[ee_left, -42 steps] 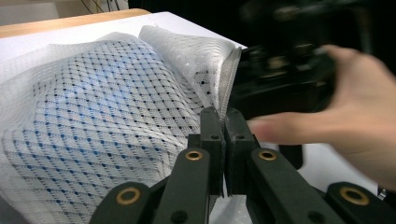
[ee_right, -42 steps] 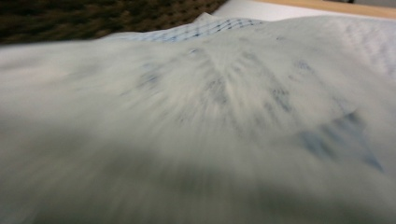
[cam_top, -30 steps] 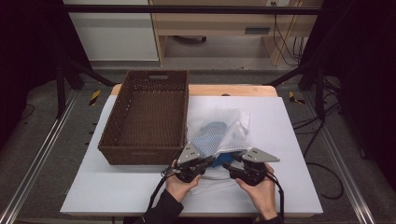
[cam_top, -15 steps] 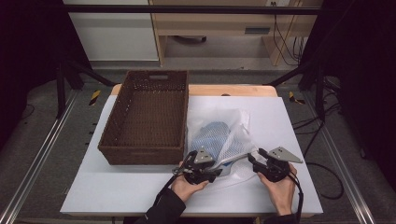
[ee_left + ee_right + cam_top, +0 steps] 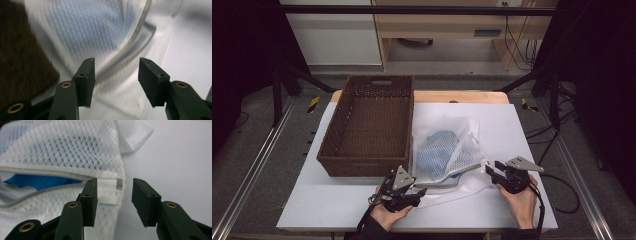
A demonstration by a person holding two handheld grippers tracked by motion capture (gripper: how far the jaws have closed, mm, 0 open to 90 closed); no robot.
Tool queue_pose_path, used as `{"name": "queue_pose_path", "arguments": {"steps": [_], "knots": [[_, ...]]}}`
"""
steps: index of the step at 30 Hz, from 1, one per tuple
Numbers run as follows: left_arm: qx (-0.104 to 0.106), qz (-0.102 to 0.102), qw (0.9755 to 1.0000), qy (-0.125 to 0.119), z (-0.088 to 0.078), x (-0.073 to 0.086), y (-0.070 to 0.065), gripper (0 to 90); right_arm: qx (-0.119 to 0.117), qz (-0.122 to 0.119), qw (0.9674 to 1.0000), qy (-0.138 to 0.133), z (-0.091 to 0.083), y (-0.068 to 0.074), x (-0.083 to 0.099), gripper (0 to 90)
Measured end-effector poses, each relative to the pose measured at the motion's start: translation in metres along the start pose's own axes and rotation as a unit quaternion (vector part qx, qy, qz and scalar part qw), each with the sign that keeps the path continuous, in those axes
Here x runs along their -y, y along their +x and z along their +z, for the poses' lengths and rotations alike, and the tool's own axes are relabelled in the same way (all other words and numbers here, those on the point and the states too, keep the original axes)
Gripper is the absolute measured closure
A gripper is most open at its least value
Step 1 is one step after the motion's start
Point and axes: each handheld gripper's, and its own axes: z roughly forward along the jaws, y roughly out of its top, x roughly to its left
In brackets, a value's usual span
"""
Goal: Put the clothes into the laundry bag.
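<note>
Both pairs of our fingers stand apart and grip nothing. Our left gripper (image 5: 421,191) has just been opening; between its fingers (image 5: 86,77) we see the white mesh laundry bag (image 5: 447,152), untouched by either pad. Our right gripper (image 5: 113,200) has just been closing; the bag's white zipper end (image 5: 110,191) lies between its fingers, not yet pinched. Beyond the fingertips, a blue garment (image 5: 40,181) shows through the bag's open mouth. A brown wicker basket (image 5: 367,122) sits just beside the bag, left of our left fingers.
</note>
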Motion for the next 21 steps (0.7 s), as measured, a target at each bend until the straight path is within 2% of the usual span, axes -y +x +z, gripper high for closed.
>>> {"name": "queue_pose_path", "arguments": {"steps": [2,4,6,7,9,12,13,15,17,21], "knots": [[0.002,-0.011,0.9999,0.007,0.002,0.009,0.002,49.3,0.000,0.000,0.9999,0.015,0.002,-0.003,0.003,59.7],[0.004,-0.022,0.9996,0.016,0.008,0.017,0.004,49.6,-0.001,0.001,0.9997,0.025,0.005,-0.002,0.005,65.0],[0.008,-0.027,0.9993,0.025,0.015,0.022,0.004,50.2,-0.011,0.000,0.9992,0.038,0.009,-0.001,0.008,68.3],[0.006,-0.022,0.9996,0.019,0.015,0.023,0.003,50.2,-0.014,0.001,0.9989,0.044,0.011,0.000,0.009,72.1],[0.009,-0.031,0.9993,0.017,0.016,0.022,0.001,54.3,-0.019,0.000,0.9983,0.056,0.014,0.002,0.011,78.4],[-0.023,-0.024,0.9993,0.017,0.018,0.022,-0.004,65.1,-0.018,0.000,0.9978,0.063,0.014,0.003,0.013,88.4],[-0.038,-0.019,0.9989,0.022,0.019,0.020,-0.004,69.8,-0.020,0.007,0.9978,0.063,0.013,0.003,0.014,89.1],[-0.037,-0.027,0.9987,0.022,0.019,0.020,-0.001,80.9,-0.020,0.008,0.9977,0.064,0.011,0.004,0.015,89.5],[-0.029,-0.025,0.9990,0.022,0.019,0.019,0.002,86.5,-0.021,0.009,0.9976,0.066,0.009,0.006,0.016,89.6],[-0.022,-0.016,0.9994,0.023,0.018,0.019,0.005,89.7,-0.024,0.012,0.9973,0.069,0.003,0.010,0.017,89.7]]}}
